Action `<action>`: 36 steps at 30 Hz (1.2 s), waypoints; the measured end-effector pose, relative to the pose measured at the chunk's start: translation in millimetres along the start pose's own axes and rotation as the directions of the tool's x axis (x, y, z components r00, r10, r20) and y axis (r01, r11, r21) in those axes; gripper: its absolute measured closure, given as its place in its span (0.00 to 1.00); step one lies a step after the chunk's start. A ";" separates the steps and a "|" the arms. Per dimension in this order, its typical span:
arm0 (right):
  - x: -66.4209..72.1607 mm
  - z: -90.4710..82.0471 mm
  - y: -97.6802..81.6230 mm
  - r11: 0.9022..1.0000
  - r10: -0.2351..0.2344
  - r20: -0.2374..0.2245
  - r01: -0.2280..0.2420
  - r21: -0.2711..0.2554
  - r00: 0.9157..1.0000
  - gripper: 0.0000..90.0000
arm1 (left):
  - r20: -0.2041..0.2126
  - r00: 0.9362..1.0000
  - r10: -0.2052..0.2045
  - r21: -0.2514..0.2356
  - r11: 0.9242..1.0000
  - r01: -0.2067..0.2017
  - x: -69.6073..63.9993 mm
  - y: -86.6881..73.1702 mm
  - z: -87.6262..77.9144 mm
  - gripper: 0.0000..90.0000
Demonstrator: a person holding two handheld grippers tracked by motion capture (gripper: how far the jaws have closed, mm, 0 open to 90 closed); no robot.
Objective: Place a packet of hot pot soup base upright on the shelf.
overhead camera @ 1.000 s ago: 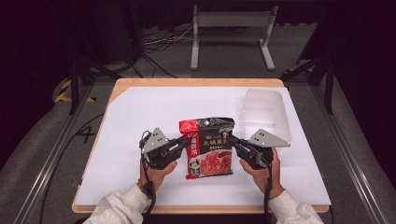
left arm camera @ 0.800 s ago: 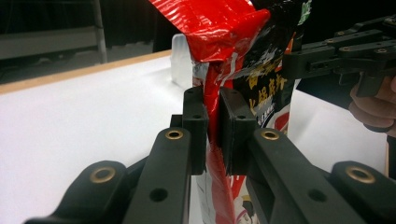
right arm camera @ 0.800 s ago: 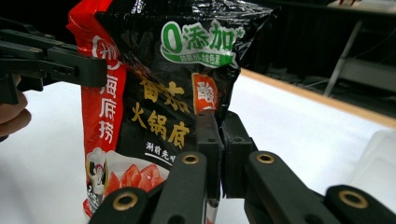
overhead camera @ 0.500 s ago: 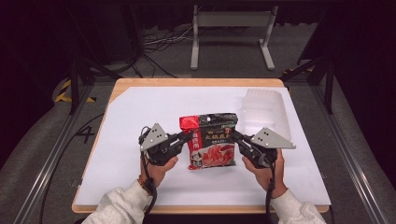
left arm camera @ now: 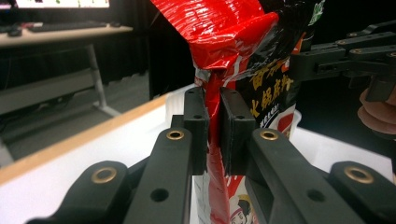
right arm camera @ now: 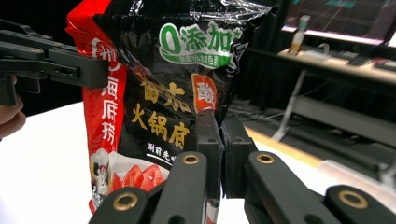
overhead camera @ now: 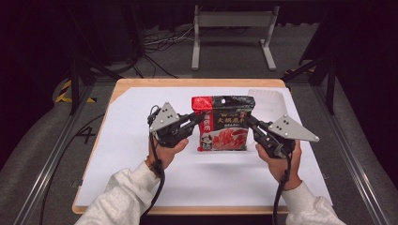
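A red and black food packet [overhead camera: 223,123] with yellow lettering hangs upright above the white sheet, held between both hands. My left gripper [overhead camera: 199,117] is shut on the packet's red left edge; the pads pinch the foil [left arm camera: 214,105] in the left gripper view. On the opposite side, my right gripper [overhead camera: 248,121] is shut on the black right edge of the packet [right arm camera: 163,93], the jaws closed tight on the seam. The left gripper [right arm camera: 100,72] also appears in the right gripper view, and the right gripper [left arm camera: 299,63] in the left gripper view.
A white sheet [overhead camera: 131,140] covers a wooden table [overhead camera: 141,84]. A clear plastic tray [overhead camera: 272,101] lies on it behind the packet at the back right. A metal stand [overhead camera: 232,28] is on the floor beyond the table. Rails flank both sides.
Both grippers have risen with the packet, which has gone from lying near the sheet to hanging upright above it. Both grips stay as they were.
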State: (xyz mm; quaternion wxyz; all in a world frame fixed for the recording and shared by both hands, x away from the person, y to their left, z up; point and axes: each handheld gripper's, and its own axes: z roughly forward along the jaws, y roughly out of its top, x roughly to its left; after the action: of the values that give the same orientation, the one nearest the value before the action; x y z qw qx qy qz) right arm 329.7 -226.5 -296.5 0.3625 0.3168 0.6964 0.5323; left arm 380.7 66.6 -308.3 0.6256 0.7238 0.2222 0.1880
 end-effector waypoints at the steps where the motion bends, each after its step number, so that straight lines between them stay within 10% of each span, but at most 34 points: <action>1: -2.8 -0.9 3.7 1.000 0.001 0.008 -0.001 0.000 1.000 0.98 | 0.003 1.000 0.005 -0.006 1.000 -0.005 0.5 3.2 2.3 0.92; 19: -58.5 -13.1 9.4 0.999 0.040 0.189 -0.035 -0.029 0.981 0.98 | 0.093 0.994 0.058 -0.049 0.997 -0.054 7.8 37.8 87.0 0.92; 36: -85.8 -30.7 -26.5 0.994 0.103 0.313 -0.107 -0.002 0.944 0.98 | 0.217 0.975 0.045 -0.017 0.999 -0.042 7.5 23.6 156.4 0.92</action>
State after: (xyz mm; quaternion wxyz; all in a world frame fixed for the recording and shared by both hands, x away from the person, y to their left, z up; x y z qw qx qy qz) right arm 348.5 -319.4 -302.7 0.4371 0.4364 0.6162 0.4887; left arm 475.1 -60.7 -307.9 0.6465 0.7406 0.1357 0.1229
